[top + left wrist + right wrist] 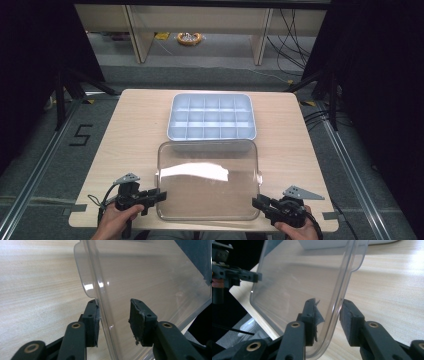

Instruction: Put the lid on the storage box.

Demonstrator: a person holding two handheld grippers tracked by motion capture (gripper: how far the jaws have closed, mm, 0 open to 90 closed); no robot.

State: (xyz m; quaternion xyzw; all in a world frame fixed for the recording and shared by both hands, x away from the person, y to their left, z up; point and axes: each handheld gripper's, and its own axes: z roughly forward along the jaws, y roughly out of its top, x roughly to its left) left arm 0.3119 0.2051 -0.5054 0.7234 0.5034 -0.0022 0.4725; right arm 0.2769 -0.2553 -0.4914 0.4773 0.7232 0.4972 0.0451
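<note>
Clear plastic lid on pale wood table, near front edge, just before grey compartment tray; grey floor, black drapes around.
Left gripper view: left gripper straddles lid's rim, one pad touching; grasp uncertain.
Right gripper view: right gripper clenched on lid's edge, woodgrain behind.

clear lid cut off by the left gripper view's top edge, forearms cropped at the high view's bottom

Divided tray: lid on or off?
Off. The divided tray sits uncovered, compartments showing empty; the clear lid lies on the table in front of it.
</note>
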